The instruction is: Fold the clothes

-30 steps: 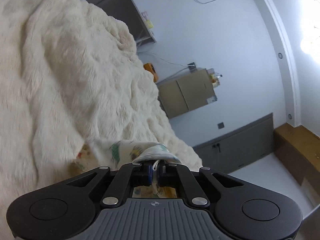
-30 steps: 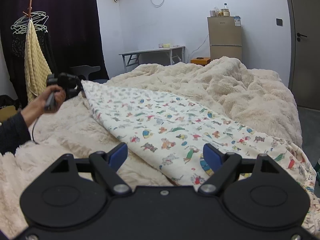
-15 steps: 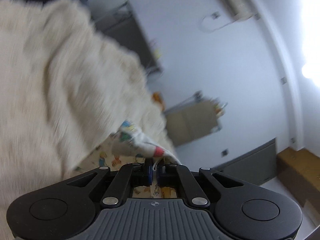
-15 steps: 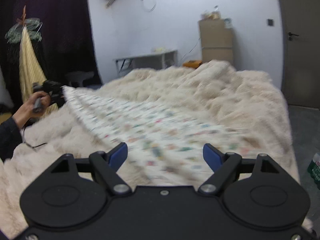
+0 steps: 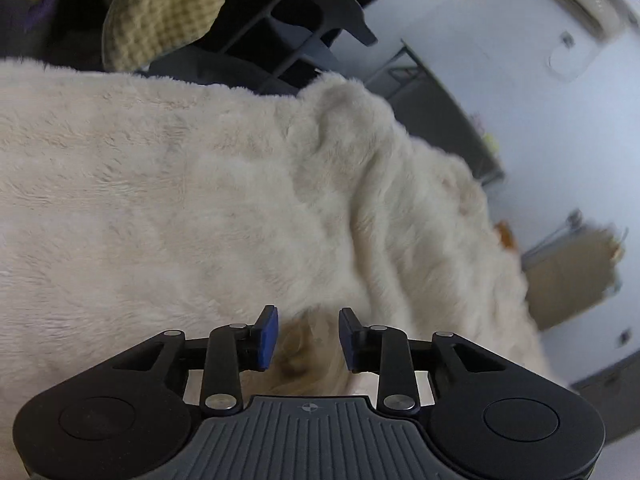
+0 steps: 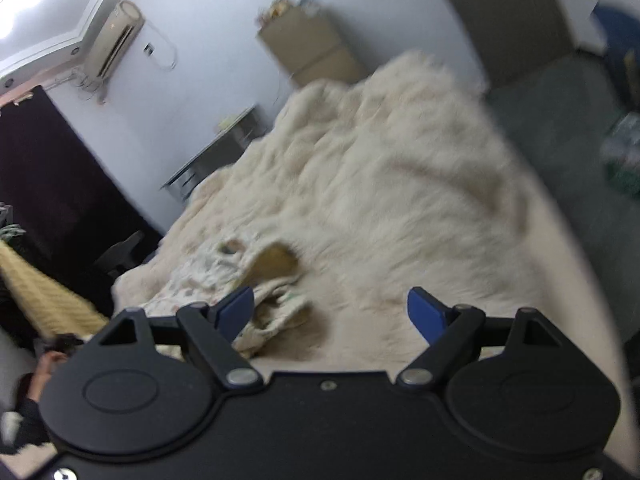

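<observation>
- Two risks: the printed garment [image 6: 224, 280] lies bunched on the fluffy bed [image 6: 400, 200], so a careless grab could pinch plush or several layers.
- Left hand-held gripper [image 5: 308, 334], tilted downward, has just been opening, nothing clamped.
- Right hand-held gripper [image 6: 332, 314], rolled sideways, gapes wide, empty.

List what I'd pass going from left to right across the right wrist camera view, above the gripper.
Yellow towel → dark curtain → air conditioner → grey table → printed garment → brown fridge → fluffy blanket → grey floor.
</observation>
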